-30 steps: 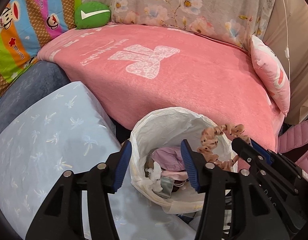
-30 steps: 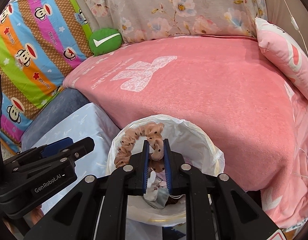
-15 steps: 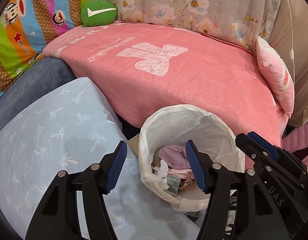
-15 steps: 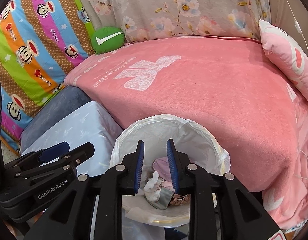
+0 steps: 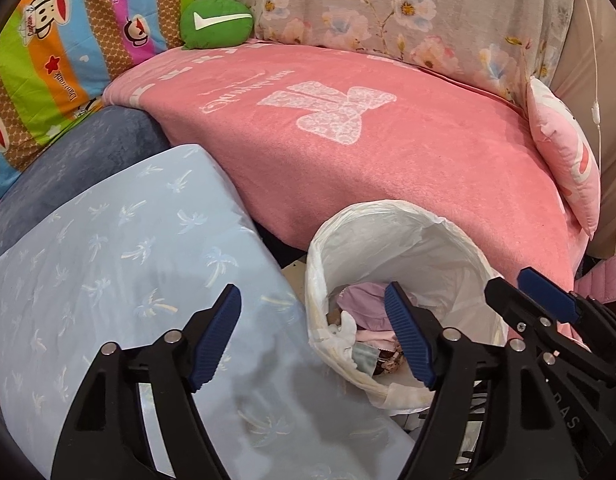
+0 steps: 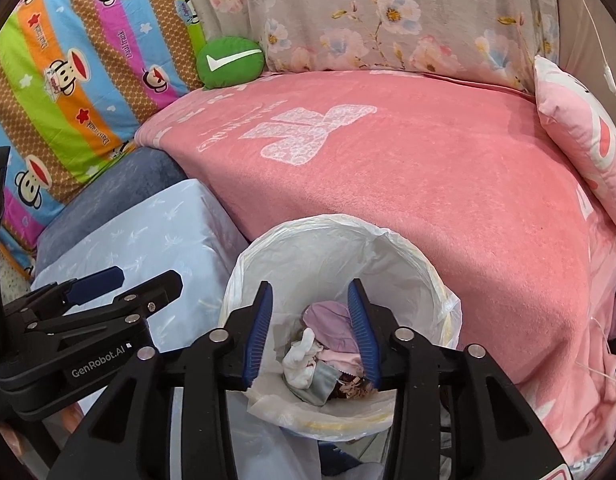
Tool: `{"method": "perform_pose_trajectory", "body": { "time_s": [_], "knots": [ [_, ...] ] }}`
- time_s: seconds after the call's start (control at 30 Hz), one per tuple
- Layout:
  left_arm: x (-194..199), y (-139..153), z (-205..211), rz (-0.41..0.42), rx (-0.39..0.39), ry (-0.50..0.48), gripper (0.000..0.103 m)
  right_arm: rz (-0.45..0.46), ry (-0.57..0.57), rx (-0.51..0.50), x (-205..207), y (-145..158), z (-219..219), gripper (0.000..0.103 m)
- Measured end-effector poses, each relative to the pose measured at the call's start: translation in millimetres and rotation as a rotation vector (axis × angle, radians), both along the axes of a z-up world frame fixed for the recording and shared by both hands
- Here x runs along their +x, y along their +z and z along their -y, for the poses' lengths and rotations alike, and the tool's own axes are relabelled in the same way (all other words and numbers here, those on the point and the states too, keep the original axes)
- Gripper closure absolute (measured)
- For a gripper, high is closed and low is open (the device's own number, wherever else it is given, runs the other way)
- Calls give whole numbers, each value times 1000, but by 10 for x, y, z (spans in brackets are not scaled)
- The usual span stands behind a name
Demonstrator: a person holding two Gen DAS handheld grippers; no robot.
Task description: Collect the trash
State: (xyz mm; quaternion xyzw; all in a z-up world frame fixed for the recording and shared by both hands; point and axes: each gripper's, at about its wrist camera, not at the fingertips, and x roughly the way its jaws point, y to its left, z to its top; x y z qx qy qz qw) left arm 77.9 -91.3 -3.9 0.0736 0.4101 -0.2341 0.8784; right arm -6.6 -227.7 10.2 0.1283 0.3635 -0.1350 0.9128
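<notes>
A round bin lined with a white plastic bag (image 6: 408,256) stands against the pink bed's edge; it also shows in the left wrist view (image 5: 448,240). Trash lies in its bottom: a lilac cloth (image 6: 332,320), a white crumpled piece (image 6: 302,356), a face mask and the dotted peach scrunchie (image 6: 350,388). My right gripper (image 6: 310,332) is open and empty directly above the bin. My left gripper (image 5: 314,336) is open and empty, over the bin's left rim and the pale blue cushion. Each gripper shows at the other view's edge.
A pink blanket (image 6: 408,168) covers the bed behind the bin. A pale blue palm-print cushion (image 5: 108,280) lies left of the bin on a dark blue one. A green check-mark pillow (image 6: 230,62), a striped monkey-print quilt and a pink pillow (image 6: 580,132) lie around.
My right gripper opened and let go of the peach scrunchie, which fell into the bin. Its jaws have spread wider since. Both grippers drew back slightly.
</notes>
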Motion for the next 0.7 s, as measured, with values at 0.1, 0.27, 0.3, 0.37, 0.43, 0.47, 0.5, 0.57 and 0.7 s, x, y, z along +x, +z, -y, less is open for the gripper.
{"method": "perform_pose_trajectory", "body": {
  "time_s": [0.1,0.27,0.3,0.37,0.43,0.47,0.5,0.57,0.7],
  "knots": [
    [-27,-35,-67,4,14,17,27,-15,9,-22,-33,-18,-48,59],
    [-60,-83,-179,-3,23,43,25,-33,23,-48,-94,-59,-113,58],
    [-70,-89,-196,-2,25,49,24,-36,26,-51,-109,-67,-126,57],
    [-96,-106,-230,6,35,65,20,-43,32,-61,-141,-84,-153,55],
    [-124,-124,-252,17,49,74,18,-47,32,-78,-170,-99,-176,54],
    [-134,-134,-263,20,54,77,18,-48,31,-88,-183,-106,-191,50],
    [-143,-144,-273,20,58,79,18,-50,30,-97,-196,-113,-205,48],
    [-154,-166,-299,16,63,82,18,-58,33,-115,-217,-137,-234,47],
    [-184,-209,-339,13,74,88,18,-67,34,-121,-251,-175,-275,41]
  ]
}}
